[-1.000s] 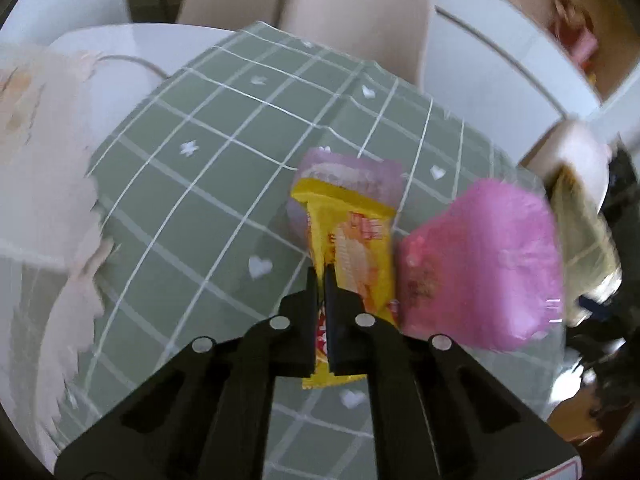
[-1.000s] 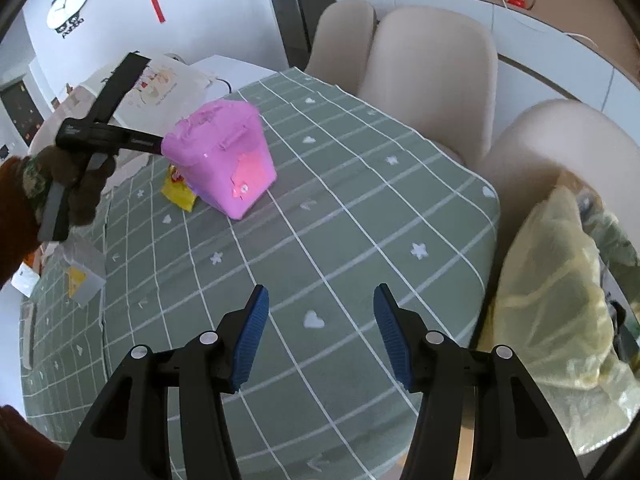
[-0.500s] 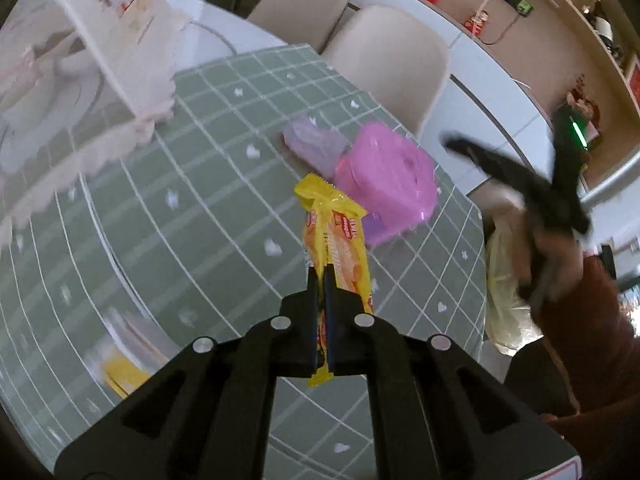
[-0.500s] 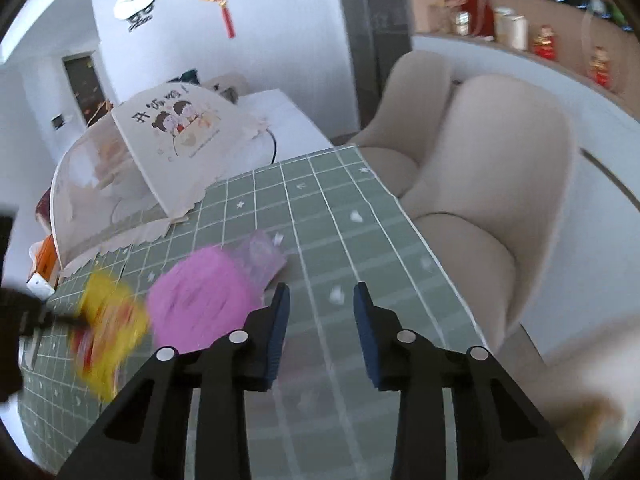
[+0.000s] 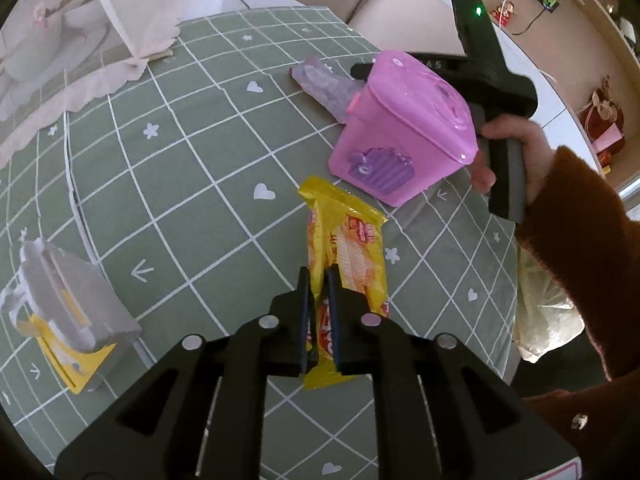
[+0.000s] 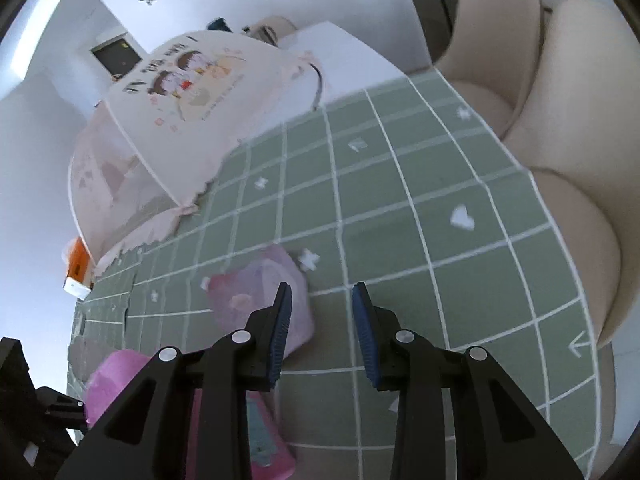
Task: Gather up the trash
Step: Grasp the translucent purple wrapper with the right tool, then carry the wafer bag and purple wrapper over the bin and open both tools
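My left gripper (image 5: 318, 280) is shut on a yellow snack wrapper (image 5: 352, 248) and holds it above the green checked tablecloth (image 5: 180, 184). A pink lidded bin (image 5: 404, 140) stands just beyond it. A pale purple wrapper (image 5: 324, 86) lies behind the bin; it also shows in the right wrist view (image 6: 260, 292). My right gripper (image 6: 322, 320) is open and empty, low over the cloth, with the purple wrapper by its left finger. The bin (image 6: 116, 384) sits at its lower left.
A mesh food cover (image 5: 80, 24) with cartoon print stands at the back left. A grey-white object on a yellow packet (image 5: 68, 316) lies at the left. Beige chairs (image 6: 560, 100) ring the table's far edge. A yellowish plastic bag (image 5: 544, 316) hangs off the right side.
My left gripper has pulled back with the yellow wrapper. My right gripper has swung down behind the pink bin to the purple wrapper and stayed open.
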`<state>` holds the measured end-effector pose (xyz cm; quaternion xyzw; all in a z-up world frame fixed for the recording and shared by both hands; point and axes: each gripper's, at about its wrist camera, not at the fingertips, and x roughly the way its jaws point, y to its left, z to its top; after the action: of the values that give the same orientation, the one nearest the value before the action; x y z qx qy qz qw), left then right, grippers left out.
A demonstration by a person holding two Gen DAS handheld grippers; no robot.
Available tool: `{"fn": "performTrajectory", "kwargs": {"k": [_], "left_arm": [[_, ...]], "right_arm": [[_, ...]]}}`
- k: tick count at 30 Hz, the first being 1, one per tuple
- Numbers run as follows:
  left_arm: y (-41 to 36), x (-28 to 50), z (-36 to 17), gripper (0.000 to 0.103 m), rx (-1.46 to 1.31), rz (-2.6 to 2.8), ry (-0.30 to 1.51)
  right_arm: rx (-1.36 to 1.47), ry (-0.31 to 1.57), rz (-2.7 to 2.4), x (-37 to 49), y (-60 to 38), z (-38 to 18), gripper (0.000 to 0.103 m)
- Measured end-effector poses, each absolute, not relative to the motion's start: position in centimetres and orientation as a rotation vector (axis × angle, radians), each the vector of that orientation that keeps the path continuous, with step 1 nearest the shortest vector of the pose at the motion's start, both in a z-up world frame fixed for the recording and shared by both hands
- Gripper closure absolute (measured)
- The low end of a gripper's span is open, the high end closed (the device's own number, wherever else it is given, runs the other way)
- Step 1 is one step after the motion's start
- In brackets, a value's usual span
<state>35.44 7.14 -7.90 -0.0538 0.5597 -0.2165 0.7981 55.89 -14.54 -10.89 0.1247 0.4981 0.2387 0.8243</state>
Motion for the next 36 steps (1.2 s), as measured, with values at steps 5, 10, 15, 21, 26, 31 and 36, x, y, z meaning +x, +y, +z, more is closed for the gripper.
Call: {"fn": "performTrajectory", "kwargs": {"k": [5,10,15,21,26,31,36], "left_arm": [[7.9,35.6,-8.6,0.091,-0.149,-0.456,1.214],[8.4,34.7,-8.6,0.09,-0.151,-0.44,1.221],[8.2,33.4,-9.0,0.089,-0.137,-0.439,1.226],[7.8,31.9,-7.3,0.1,-0.115,-0.437,1.193],[6.8,30.6,-3.6,0.1,-0.07,-0.473,1.11],[3.9,28.8,0.2,0.1,-0.002,-0.554,1.021],[-1.3,27.6,3.4,0.1,0.049,-0.656,0.941]], "right_arm": [[0.224,1.059,0.529,54.3,-12.7,-10.8,0.073],[0.09,1.044,0.483,52.7,-10.8,-10.0,0.098],[0.102,0.959,0.398,49.3,-12.8,-6.4,0.1],[0.028,0.893,0.281,42.1,-15.9,-1.7,0.1],[0.029,0.826,0.243,36.0,-17.7,1.7,0.1],[0.061,0.781,0.184,29.6,-20.5,4.4,0.1],[0.069,0.739,0.097,24.0,-24.1,7.1,0.1]]}}
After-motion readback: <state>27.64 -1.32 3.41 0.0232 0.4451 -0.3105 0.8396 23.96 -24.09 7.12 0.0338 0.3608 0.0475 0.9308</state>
